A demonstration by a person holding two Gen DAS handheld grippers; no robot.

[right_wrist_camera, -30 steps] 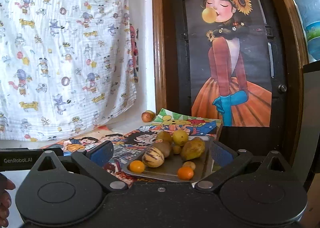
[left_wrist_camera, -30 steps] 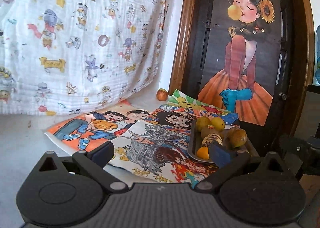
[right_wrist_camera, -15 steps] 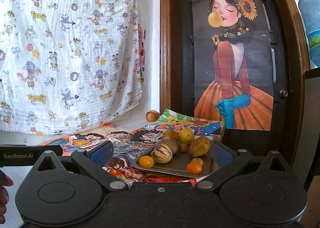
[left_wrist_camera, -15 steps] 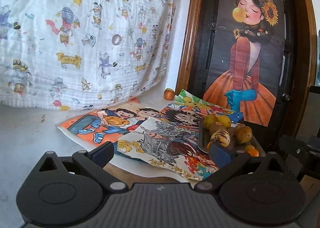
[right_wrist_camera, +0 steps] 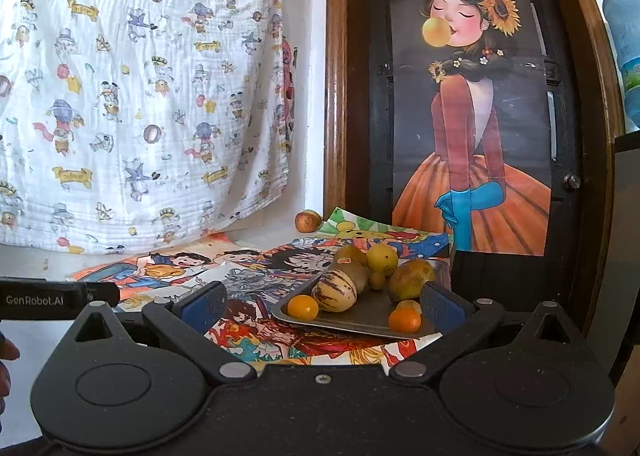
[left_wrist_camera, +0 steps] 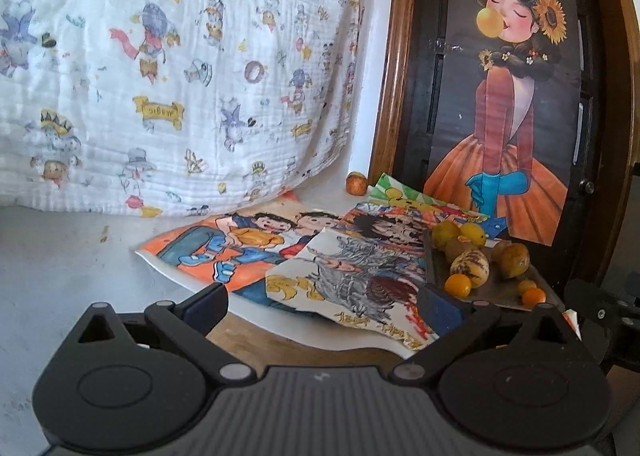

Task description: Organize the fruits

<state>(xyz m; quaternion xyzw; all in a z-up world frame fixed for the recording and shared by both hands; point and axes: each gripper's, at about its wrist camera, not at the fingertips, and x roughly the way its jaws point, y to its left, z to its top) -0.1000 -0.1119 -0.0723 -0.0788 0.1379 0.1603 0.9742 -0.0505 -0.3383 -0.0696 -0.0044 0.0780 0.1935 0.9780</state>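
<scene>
The tray [right_wrist_camera: 352, 322] looks like dull grey metal, matt and smooth. The cloth [left_wrist_camera: 168, 67] behind is white, crinkled, printed cotton or the like. The posters [left_wrist_camera: 280, 256] are paper, slightly curled. The door frame [right_wrist_camera: 335, 95] is glossy varnished wood. The bench [left_wrist_camera: 60, 268] looks rough and grey, perhaps concrete. Both claws are matt black plastic with blue pads [right_wrist_camera: 202, 302].

A white cartoon-print blanket [left_wrist_camera: 168, 71] hangs over the left wall, and a wood-framed dark door [right_wrist_camera: 568, 175] on the right carries a poster [right_wrist_camera: 472, 115] of a girl blowing a bubble — bright daylight, pale grey surface [left_wrist_camera: 60, 276] below.
</scene>
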